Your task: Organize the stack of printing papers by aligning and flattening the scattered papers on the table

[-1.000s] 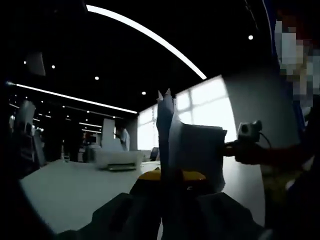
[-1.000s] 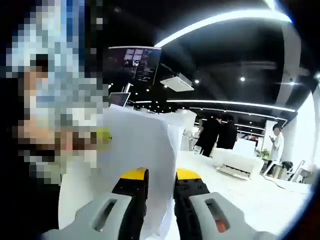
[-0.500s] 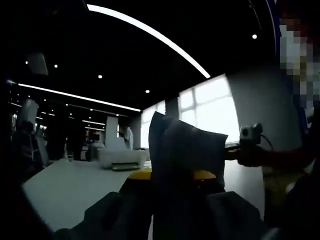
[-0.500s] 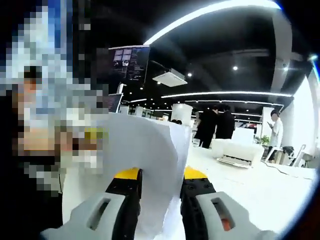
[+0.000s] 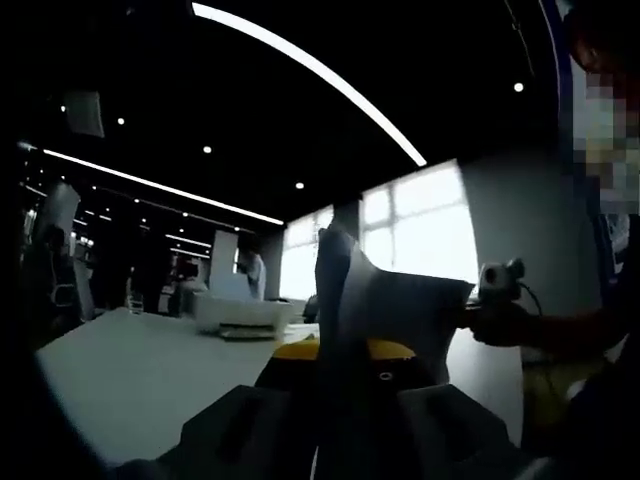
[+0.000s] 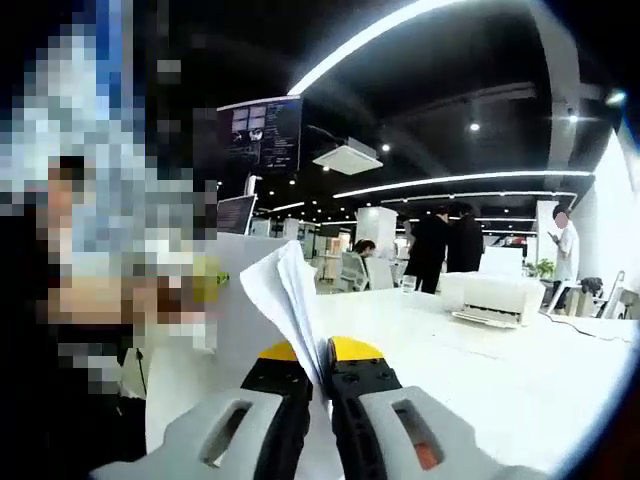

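Note:
A stack of white printing papers (image 5: 345, 290) stands on edge above the table, dark against the window in the left gripper view. My left gripper (image 5: 343, 352) is shut on its lower edge, yellow jaw tips on either side. The other end of the papers (image 6: 288, 295) rises as a thin bent edge in the right gripper view, where my right gripper (image 6: 318, 355) is shut on it. The right gripper (image 5: 498, 275) also appears at the far end of the sheets, held by a hand. The left gripper's yellow tip (image 6: 206, 277) peeks out past the papers.
The white table (image 5: 120, 375) stretches away under both grippers, seen also as the table (image 6: 500, 365). A white printer (image 5: 240, 315) stands on it, the same printer (image 6: 490, 298) at the back. Several people (image 6: 445, 245) stand beyond the table.
The right jaws have closed from a wider gap onto the papers, which now show as a thin edge instead of a broad curved sheet. The sheets in the left gripper have drawn together.

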### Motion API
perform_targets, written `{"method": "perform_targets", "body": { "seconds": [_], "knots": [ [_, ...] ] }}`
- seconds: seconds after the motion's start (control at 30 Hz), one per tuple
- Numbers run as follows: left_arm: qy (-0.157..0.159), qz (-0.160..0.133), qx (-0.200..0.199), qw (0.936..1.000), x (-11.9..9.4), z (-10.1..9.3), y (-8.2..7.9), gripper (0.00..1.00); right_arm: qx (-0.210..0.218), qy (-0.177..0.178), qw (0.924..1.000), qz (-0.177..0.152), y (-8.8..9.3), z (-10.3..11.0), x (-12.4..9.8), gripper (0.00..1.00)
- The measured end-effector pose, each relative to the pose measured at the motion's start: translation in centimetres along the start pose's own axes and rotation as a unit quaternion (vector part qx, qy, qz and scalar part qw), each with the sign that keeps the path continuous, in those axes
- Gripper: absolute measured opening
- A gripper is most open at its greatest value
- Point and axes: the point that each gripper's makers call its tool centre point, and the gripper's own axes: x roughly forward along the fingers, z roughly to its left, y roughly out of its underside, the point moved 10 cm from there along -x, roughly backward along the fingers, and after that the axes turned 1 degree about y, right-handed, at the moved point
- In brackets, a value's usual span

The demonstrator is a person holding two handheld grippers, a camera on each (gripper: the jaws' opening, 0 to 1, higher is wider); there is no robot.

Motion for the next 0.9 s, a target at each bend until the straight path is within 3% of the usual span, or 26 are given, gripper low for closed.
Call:
{"method": "perform_targets", "body": {
  "seconds": [0.1, 0.17, 0.23, 0.3, 0.37, 0.43, 0.53, 0.73, 0.83, 0.9],
  "knots": [
    [0.002, 0.003, 0.005, 1.0000, 0.0, -0.1, -0.1, 0.11, -0.013, 0.006, 0.9999, 0.006, 0.0, 0.1, 0.0, 0.01],
    [0.016, -0.002, -0.024, 0.9996, -0.1, -0.4, -0.2, 0.06, -0.022, 0.005, 0.9997, 0.008, -0.2, 0.4, 0.1, 0.01],
    [0.014, -0.007, -0.022, 0.9996, -0.2, -0.7, -0.3, 0.06, -0.039, 0.000, 0.9991, 0.015, -0.2, 0.5, 0.2, 0.03],
    [0.019, -0.014, -0.009, 0.9997, -0.3, -1.0, -0.5, 0.06, -0.066, 0.014, 0.9975, 0.021, -0.3, 0.2, 0.1, 0.10],
    [0.015, -0.022, 0.020, 0.9994, -0.3, -1.1, -1.0, 0.06, -0.083, 0.040, 0.9954, 0.025, -0.6, -0.2, -0.1, 0.27],
    [0.020, -0.023, 0.043, 0.9986, -0.3, -1.4, -1.8, 0.06, -0.081, 0.037, 0.9958, 0.022, -1.1, -0.3, -0.2, 0.37],
    [0.036, -0.013, 0.073, 0.9966, 0.1, -1.7, -3.2, 0.06, -0.101, 0.036, 0.9941, 0.021, -2.5, -0.1, -0.2, 0.45],
    [0.051, 0.021, 0.156, 0.9863, 1.2, -2.1, -6.2, 0.06, -0.210, 0.020, 0.9766, 0.043, -6.6, 1.3, 0.9, 0.65],
    [0.064, 0.047, 0.192, 0.9781, 1.9, -2.4, -7.3, 0.06, -0.227, -0.028, 0.9719, 0.056, -8.5, 2.4, 2.1, 0.64],
    [0.084, 0.067, 0.221, 0.9693, 2.4, -3.2, -8.0, 0.06, -0.264, -0.048, 0.9603, 0.078, -10.0, 3.7, 3.4, 0.62]
  ]
}}
